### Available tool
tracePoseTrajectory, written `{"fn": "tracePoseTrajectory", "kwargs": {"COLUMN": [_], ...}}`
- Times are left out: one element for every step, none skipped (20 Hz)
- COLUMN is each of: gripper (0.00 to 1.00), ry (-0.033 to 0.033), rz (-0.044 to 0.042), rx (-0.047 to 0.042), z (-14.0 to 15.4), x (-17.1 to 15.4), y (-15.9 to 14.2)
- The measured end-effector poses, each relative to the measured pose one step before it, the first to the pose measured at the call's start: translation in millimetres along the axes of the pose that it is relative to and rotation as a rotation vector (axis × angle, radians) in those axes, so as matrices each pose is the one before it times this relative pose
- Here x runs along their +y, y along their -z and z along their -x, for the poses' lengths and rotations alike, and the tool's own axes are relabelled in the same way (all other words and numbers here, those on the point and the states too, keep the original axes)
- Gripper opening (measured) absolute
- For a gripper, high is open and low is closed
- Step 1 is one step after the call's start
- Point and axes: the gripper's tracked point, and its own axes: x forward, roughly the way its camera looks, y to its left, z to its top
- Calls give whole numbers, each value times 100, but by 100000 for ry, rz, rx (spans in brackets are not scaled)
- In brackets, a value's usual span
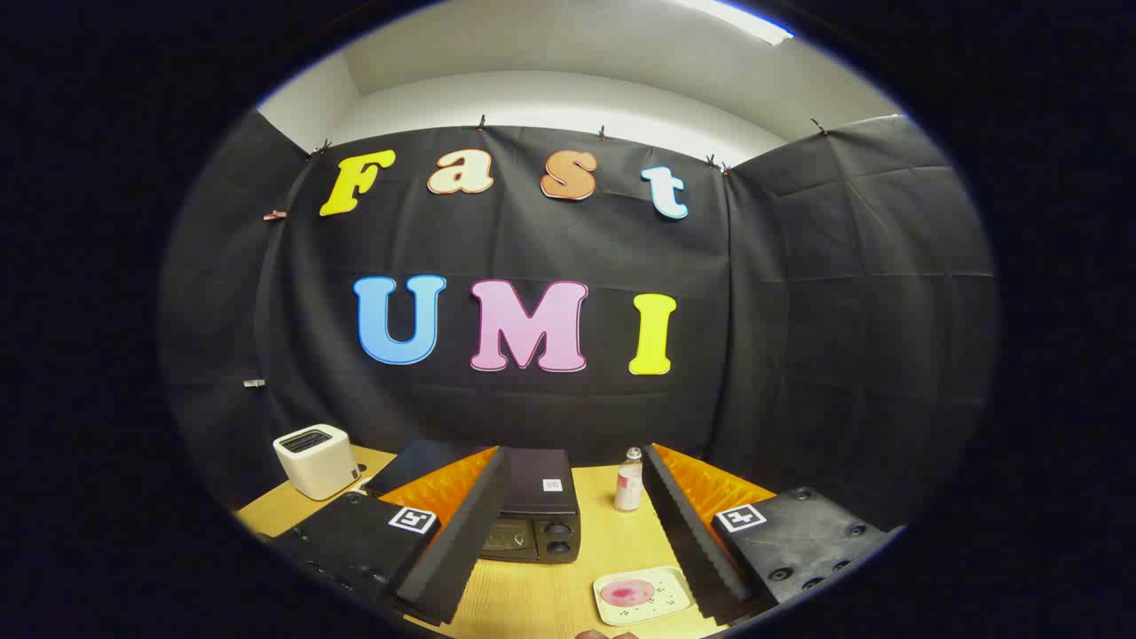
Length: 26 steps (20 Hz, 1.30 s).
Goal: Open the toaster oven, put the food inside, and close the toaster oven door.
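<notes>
1. The toaster oven (532, 515) is sitting on the wooden tabletop (532, 595), black, its door shut, just ahead of the left finger and partly hidden behind that finger's inner edge.
2. The food (627, 592) — a pinkish round patch — is lying on a small cream tray (641, 595) between the fingers, close against the right finger and nearer to the camera than the oven.
3. The gripper (586, 532) is hovering with its fingers spread wide apart, holding nothing; bare tabletop is showing in the gap between them, from the oven's front across to the tray.
4. A small bottle (628, 479) is standing upright beyond the tray, just beside the right finger's inner edge and well apart from the oven.
5. A white toaster (316, 460) is resting near the tabletop's far-left edge — beyond the left finger.
</notes>
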Motion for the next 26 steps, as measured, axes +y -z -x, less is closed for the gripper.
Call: {"fn": "tracePoseTrajectory", "kwargs": {"gripper": [97,97,97,97,97,97,97,97,97,97,97,97,97,97,97,97,97,97,97,97,97,97,97,97,97,97], "ry": [-45,-302,-188,95,143,-94,-136,-225,-167,-191,-180,-305,-428,-581,-466,-519,-676,-694,-625,-583,-565,-521,-267,329,529,-626], "rz": [478,-89,-413,-373,-136,-90,-29,-19,-90,-204,-280,-400,-229,-42,238,325,88,-63,34,216,280,353,380,495,236,-753], "rx": [-391,40,204,31,204,327,451,429,420,422,355,396,440,281,391,472,489,425,555,756,780,986,1023,1367,1452,1337], "z": [-43,20,9,-94,-124,-33,-89,-53,-62,-45,-112,-126,-86,-36,-133,-100,-94,-38,-15,-64,-126,-210,-163,-139,-211,-249], "x": [7,116,69,14,-67,28,76,68,73,148,156,158,261,291,266,237,310,302,306,345,266,368,286,129,102,604], "y": [-129,19,42,59,58,210,102,186,166,105,97,156,106,176,93,127,112,185,228,311,274,405,399,538,616,438]}}
